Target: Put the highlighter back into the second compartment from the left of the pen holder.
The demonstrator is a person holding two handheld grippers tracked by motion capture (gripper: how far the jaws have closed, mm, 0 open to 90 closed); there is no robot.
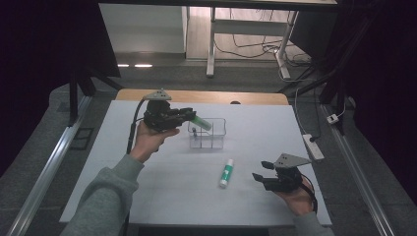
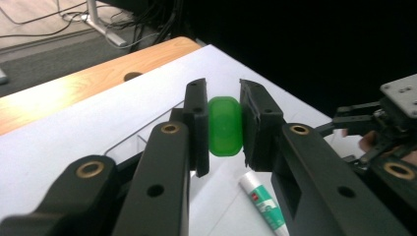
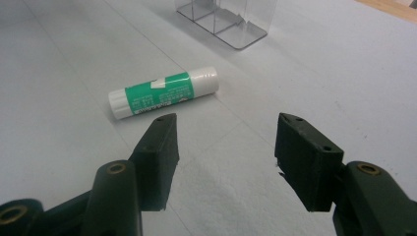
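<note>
In the high view, the person's left forearm in a grey sleeve reaches up from the bottom edge, the hand raised above the white-covered bench [image 1: 147, 196]. The left gripper [image 1: 189, 114] lies roughly level and points to the right of the picture. Its jaws are clamped on a bright green plastic stick [image 1: 200, 122], whose long axis runs away from the jaws, slanting down to the right, with its far end over the clear plastic compartment box [image 1: 207, 133] at mid-bench. The right hand rests low near the bench's right edge. The right gripper [image 1: 261, 169] points left, jaws parted with nothing between them. A green-and-white glue stick [image 1: 226, 172] lies flat on the bench between the box and the right gripper, its long axis running nearly toward and away from the person, slightly tilted.

In the left gripper view, the two black jaws press on either side of the green stick [image 2: 225, 126], seen end-on as a rounded green face, so its axis points straight away from the camera. Below the jaws lies the glue stick [image 2: 263, 202], and the right gripper [image 2: 366, 129] sits at the right.

In the right gripper view, the jaws stand apart over bare bench [image 3: 59, 113], gripping nothing. The glue stick [image 3: 162, 92] lies just beyond the left jaw, crosswise, white cap to the right. The clear box [image 3: 231, 22] stands farther off.
</note>
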